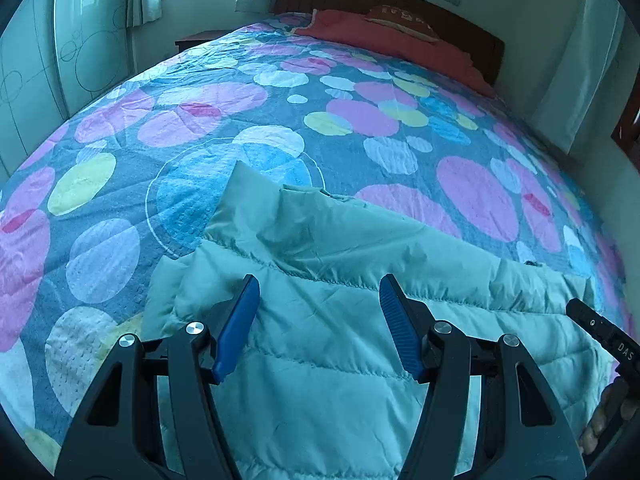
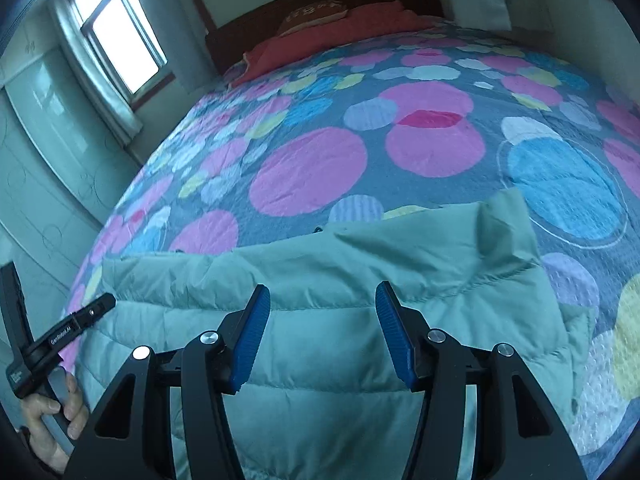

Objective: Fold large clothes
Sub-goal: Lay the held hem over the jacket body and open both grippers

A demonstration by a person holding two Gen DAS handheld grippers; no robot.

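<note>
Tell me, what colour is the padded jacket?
Pale mint green padded jacket, quilted in horizontal rows; clearest in the left wrist view.

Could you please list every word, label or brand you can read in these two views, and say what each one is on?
"DAS": white letters on the black body of the right gripper, cut off at the picture's edge.
"GenRobot.AI": white print on the left gripper.
Small label lower on that gripper's handle: too small to read.
Pale lettering on the orange pillow by the headboard: blurred, unreadable.
</note>
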